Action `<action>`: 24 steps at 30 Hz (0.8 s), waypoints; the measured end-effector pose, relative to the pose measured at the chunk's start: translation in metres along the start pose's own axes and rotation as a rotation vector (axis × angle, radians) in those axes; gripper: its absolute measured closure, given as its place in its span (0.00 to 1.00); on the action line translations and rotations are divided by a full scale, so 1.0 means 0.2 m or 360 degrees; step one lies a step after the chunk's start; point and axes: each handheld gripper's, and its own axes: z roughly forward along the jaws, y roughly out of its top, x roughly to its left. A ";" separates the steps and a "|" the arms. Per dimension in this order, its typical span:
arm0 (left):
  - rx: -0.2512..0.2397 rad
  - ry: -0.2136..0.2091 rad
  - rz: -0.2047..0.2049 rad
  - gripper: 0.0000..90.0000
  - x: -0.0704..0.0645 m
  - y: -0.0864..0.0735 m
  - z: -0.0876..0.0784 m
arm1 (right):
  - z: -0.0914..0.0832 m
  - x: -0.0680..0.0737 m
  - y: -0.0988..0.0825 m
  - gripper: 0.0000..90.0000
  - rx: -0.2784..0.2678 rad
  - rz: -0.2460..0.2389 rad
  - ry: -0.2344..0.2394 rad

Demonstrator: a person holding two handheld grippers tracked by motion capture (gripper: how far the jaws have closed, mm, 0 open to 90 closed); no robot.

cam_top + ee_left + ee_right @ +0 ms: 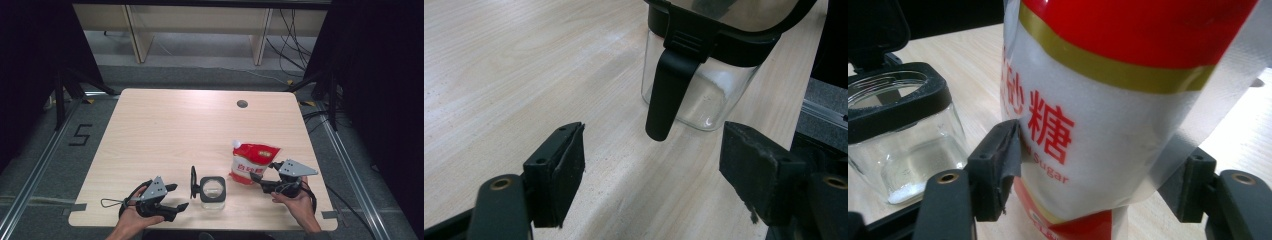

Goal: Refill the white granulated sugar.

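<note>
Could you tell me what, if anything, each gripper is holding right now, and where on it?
The right gripper clasps the sugar pouch by its lower body; the left gripper holds nothing.

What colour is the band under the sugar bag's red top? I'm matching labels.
Gold, on the sugar bag; the right gripper view shows it best.

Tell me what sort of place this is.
Probably a lab recording station, not a kitchen: a bare wooden table ringed by black curtains, loose cables on the floor, and a taped floor number.
</note>
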 end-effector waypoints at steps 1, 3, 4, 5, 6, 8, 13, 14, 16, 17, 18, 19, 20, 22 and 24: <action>-0.0001 0.0005 -0.0028 0.29 0.00 0.00 0.00 | -0.01 0.02 0.00 0.40 0.0015 0.0034 -0.0033; -0.0010 0.0003 -0.0026 0.29 0.00 0.00 0.00 | -0.01 0.06 0.01 0.41 0.0053 0.0053 -0.0067; -0.0010 0.0003 -0.0028 0.29 0.00 0.00 0.00 | -0.01 0.09 0.01 0.41 0.0074 0.0105 -0.0104; -0.0011 0.0004 -0.0028 0.29 0.00 0.00 0.00 | -0.01 0.09 0.02 0.41 0.0067 0.0084 -0.0115; 0.0004 0.0001 0.0010 0.29 0.00 0.00 0.00 | -0.01 0.12 0.03 0.42 0.0070 0.0099 -0.0163; 0.0003 0.0004 -0.0038 0.28 0.00 0.00 0.00 | -0.01 0.14 0.03 0.42 0.0077 0.0141 -0.0184; 0.0004 0.0002 -0.0042 0.28 -0.01 0.00 0.00 | -0.01 0.21 0.05 0.44 0.0098 0.0215 -0.0285; 0.0002 0.0004 -0.0034 0.28 0.00 0.00 0.00 | -0.01 0.23 0.05 0.44 0.0111 0.0216 -0.0317; 0.0005 -0.0002 0.0000 0.28 0.00 0.00 0.00 | -0.02 0.23 0.05 0.44 0.0110 0.0233 -0.0306; 0.0005 -0.0002 0.0000 0.28 0.00 0.00 0.00 | -0.02 0.23 0.05 0.44 0.0110 0.0233 -0.0306; 0.0006 -0.0006 -0.0001 0.28 0.00 0.00 0.00 | -0.01 0.23 0.04 0.45 0.0073 0.0232 -0.0323; 0.0006 -0.0006 -0.0001 0.28 0.00 0.00 0.00 | -0.01 0.23 0.04 0.45 0.0073 0.0232 -0.0323; 0.0005 -0.0002 0.0004 0.28 0.00 0.00 0.00 | -0.02 0.23 0.04 0.45 0.0090 0.0242 -0.0301; 0.0011 -0.0012 0.0000 0.28 0.00 0.00 0.00 | -0.02 0.20 0.03 0.45 0.0058 0.0206 -0.0271; 0.0001 -0.0002 -0.0026 0.28 0.00 0.00 0.00 | -0.02 0.19 0.01 0.42 0.0025 0.0225 -0.0219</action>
